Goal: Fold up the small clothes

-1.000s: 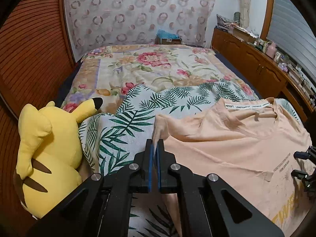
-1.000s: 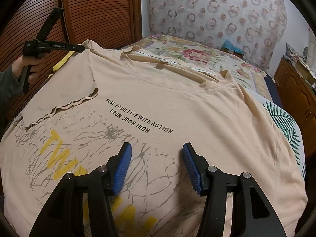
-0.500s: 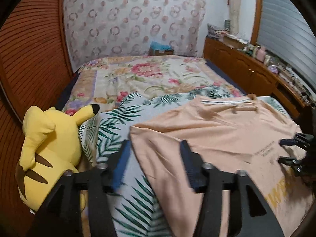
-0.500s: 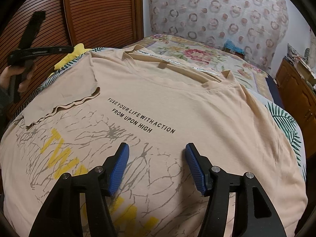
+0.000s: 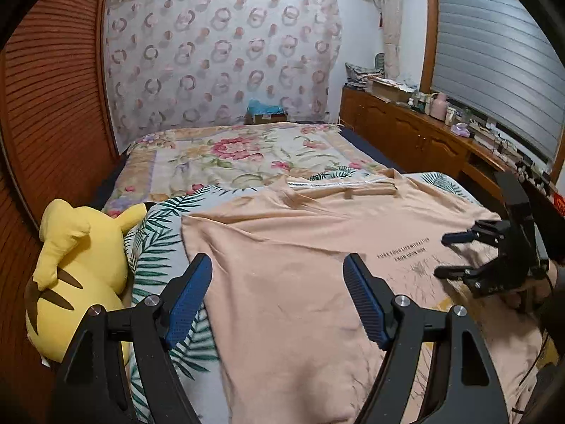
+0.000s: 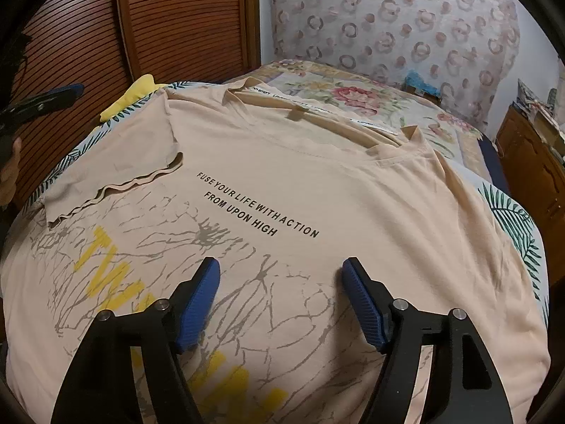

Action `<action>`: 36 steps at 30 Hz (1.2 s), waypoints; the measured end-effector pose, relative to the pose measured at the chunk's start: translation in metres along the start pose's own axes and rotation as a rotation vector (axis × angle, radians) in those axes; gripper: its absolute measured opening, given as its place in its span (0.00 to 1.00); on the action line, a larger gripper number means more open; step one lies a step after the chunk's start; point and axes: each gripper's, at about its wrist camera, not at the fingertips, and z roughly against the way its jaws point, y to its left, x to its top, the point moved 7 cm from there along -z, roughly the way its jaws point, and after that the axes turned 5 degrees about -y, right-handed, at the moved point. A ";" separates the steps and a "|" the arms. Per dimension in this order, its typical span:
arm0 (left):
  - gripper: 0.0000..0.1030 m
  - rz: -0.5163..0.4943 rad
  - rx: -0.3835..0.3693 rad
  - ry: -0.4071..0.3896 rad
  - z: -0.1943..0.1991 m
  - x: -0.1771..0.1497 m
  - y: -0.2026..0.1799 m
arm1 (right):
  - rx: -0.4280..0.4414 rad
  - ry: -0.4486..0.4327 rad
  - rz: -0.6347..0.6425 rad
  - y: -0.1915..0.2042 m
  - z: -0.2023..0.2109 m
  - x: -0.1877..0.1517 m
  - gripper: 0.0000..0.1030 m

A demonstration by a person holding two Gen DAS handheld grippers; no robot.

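A peach T-shirt (image 6: 317, 176) with black lettering and a yellow print lies flat, front up, on the bed. Its left sleeve (image 6: 116, 162) is folded inward onto the chest. My right gripper (image 6: 280, 266) hovers over the shirt's lower print, its jaws opening, with only flat cloth below them. In the left wrist view the shirt (image 5: 300, 247) spreads ahead of my left gripper (image 5: 277, 265), whose jaws are opening and hold nothing. That view also shows the right gripper (image 5: 441, 256) at the right. One of the left gripper's fingers (image 6: 56, 95) shows at the right wrist view's left edge.
A yellow plush toy (image 5: 77, 265) lies left of the shirt on a leaf-print sheet (image 5: 159, 233). A floral bedspread (image 5: 229, 155) covers the far bed. A louvred wooden wardrobe (image 5: 53, 106) stands on the left, a cluttered wooden cabinet (image 5: 406, 134) on the right.
My left gripper let go of the sleeve, opened wide and drew back and up from the shirt. The sleeve now rests folded on the chest. My right gripper widened and stayed put.
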 end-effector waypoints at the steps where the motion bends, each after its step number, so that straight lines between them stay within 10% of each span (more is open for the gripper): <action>1: 0.75 -0.006 0.001 -0.002 0.002 -0.003 -0.005 | 0.000 0.000 0.000 0.000 0.000 0.000 0.72; 16: 0.75 -0.015 -0.066 0.028 0.009 -0.039 -0.080 | -0.071 -0.146 -0.138 -0.048 0.097 -0.028 0.72; 36: 0.75 -0.067 -0.157 0.057 -0.006 -0.036 -0.145 | -0.300 -0.120 -0.328 -0.114 0.177 -0.114 0.72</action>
